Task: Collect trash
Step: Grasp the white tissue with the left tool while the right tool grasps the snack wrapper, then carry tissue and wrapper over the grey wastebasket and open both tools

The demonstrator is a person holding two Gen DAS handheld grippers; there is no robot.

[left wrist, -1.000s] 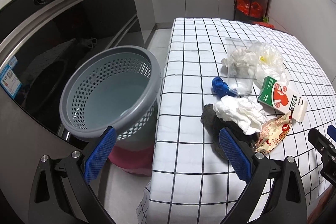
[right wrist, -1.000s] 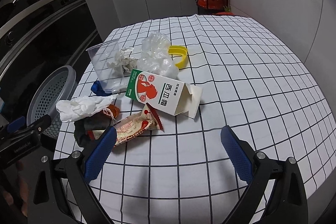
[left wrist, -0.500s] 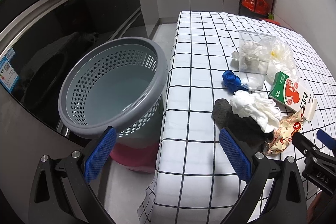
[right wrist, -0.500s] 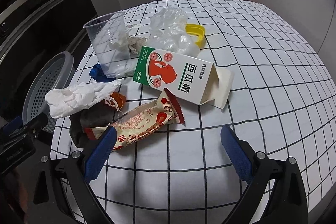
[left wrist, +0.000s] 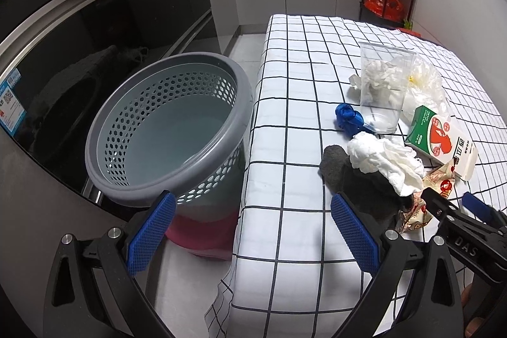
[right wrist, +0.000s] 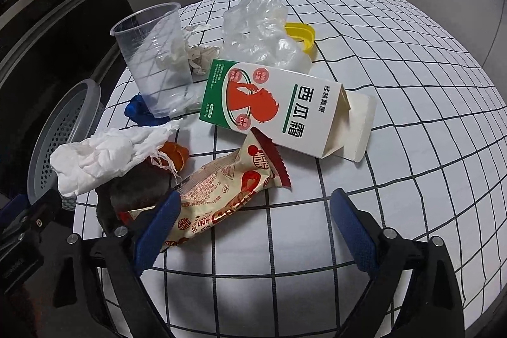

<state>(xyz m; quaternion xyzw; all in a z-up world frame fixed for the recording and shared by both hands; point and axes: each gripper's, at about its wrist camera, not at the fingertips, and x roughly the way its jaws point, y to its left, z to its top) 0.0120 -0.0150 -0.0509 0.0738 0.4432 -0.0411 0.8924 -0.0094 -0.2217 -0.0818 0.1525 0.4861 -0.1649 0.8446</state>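
Crinkled foil wrapper — perforated plastic basket

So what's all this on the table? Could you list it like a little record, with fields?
surface: checked tablecloth
trash: clear plastic cup, carton, snack wrapper, white tissue, crumpled clear plastic
bin: grey perforated basket, beside the table, nothing visible in it
left gripper: open, holding nothing
right gripper: jaws closing, wrapper's end between them, not yet gripped

Basket left of table; wrapper before carton, cup behind.
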